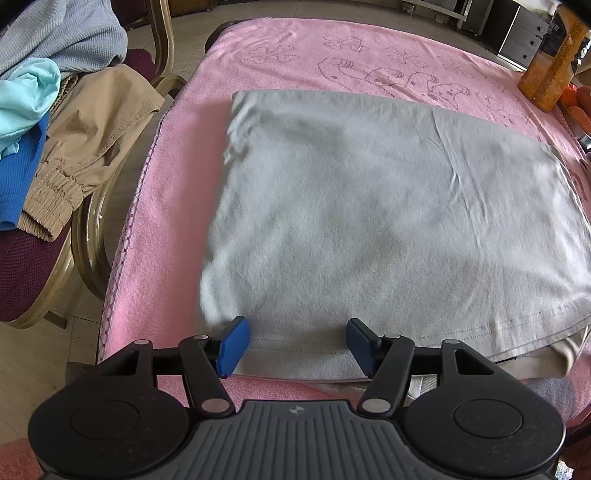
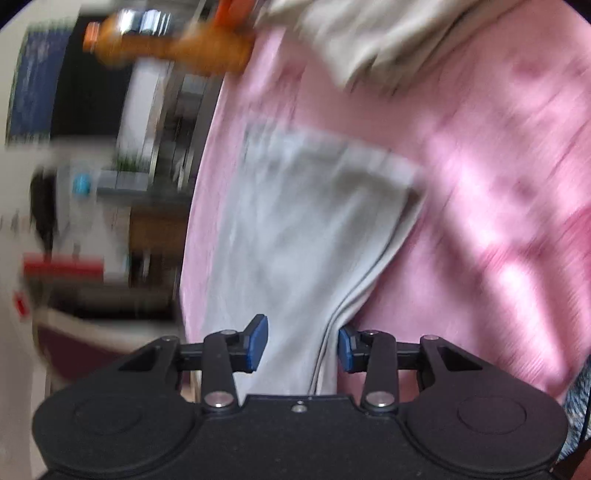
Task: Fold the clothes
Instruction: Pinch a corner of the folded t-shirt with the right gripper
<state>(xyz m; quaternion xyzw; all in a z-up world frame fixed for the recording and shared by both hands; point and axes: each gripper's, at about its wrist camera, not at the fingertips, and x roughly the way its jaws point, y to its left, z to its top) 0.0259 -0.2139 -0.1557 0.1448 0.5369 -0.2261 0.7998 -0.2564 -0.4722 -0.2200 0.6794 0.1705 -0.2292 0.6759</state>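
Left wrist view looks down on a grey garment (image 1: 369, 221) lying flat and folded into a rough rectangle on a pink towel (image 1: 166, 229) that covers the table, with faint line drawings showing on the towel's far part. The left gripper (image 1: 297, 347) sits at the garment's near hem with its blue fingers (image 1: 233, 345) spread wide apart — one near the left corner, the other further right along the stitched edge — and nothing is clamped between them, so it is released. Beyond the table's left edge a chair (image 1: 92, 236) holds a heap of other clothes: beige trousers (image 1: 88, 140) with an elastic cuff, a blue piece (image 1: 18, 177), a pale turquoise one (image 1: 26, 96) and a light grey-blue knit (image 1: 66, 33). An orange bottle (image 1: 550, 62) stands at the far right corner. Right wrist view is heavily blurred and tilted; a strip of the grey cloth (image 2: 306, 229) runs from the towel straight down between the blue pads of the right gripper (image 2: 302, 347). The pads stand apart with a gap on both sides of the fabric's folded edge — so this gripper looks unclenched, with cloth lying between its fingers rather than pinched. Another pale fabric (image 2: 351, 33) shows at the top, too smeared to identify.
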